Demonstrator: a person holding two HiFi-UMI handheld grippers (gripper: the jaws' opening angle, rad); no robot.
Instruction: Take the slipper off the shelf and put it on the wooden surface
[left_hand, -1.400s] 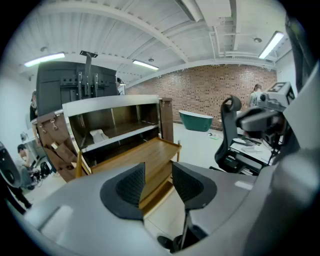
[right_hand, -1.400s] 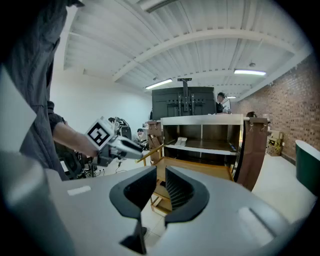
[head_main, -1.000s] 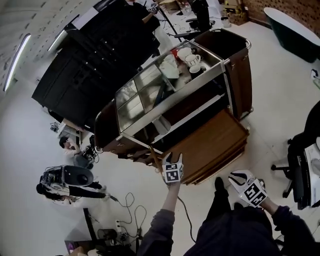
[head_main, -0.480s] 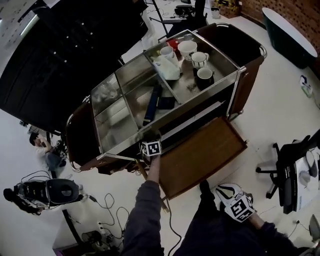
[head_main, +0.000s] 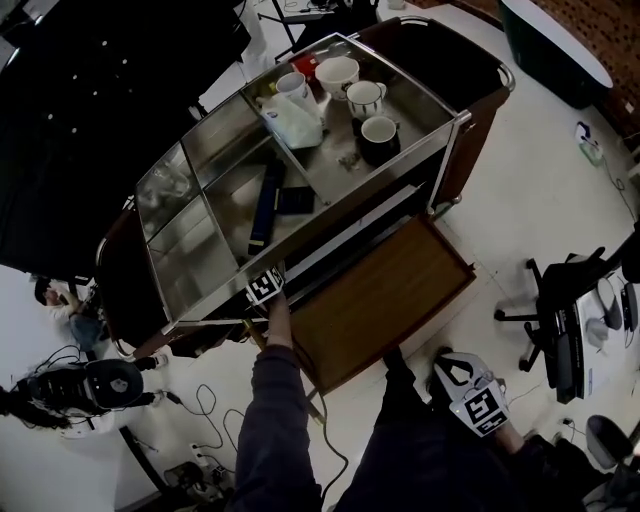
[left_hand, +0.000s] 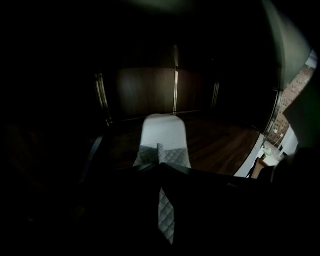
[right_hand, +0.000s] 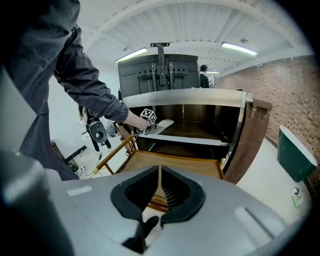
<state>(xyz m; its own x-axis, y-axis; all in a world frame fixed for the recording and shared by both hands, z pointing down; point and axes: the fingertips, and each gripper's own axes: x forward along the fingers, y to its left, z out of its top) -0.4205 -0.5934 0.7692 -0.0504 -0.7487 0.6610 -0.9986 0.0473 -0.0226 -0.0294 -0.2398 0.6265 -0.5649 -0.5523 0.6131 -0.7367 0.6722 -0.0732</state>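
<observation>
Nearest the person, at about 5 o'clock in the head view, the right gripper (head_main: 480, 405) hangs low beside the legs. Its own view shows its jaws pressed together on nothing, so it takes no part in the work. Just beyond it, toward the middle of the head view, the wooden surface (head_main: 385, 290) juts out from the cart at a lower level, and its planks are bare. At about 11 o'clock from that surface, the left gripper (left_hand: 160, 165) reaches in under the steel cart top (head_main: 330, 175). Its jaws look clenched on the near end of the white slipper (left_hand: 162, 132), with quilted fabric filling the thin slit between them. The slipper's toe lies ahead on the dark shelf (right_hand: 200, 131), so it has not left the shelf yet. The step in hand looks like the grasp itself, with the lift-out to follow. The next move likely calls for drawing the slipper back toward 6 o'clock, clear of the shelf's front rail. It would then be lowered toward 4 o'clock onto the planks before the left jaws let go. Farthest off, mugs (head_main: 378, 132) stand on the cart top at 12 o'clock.
</observation>
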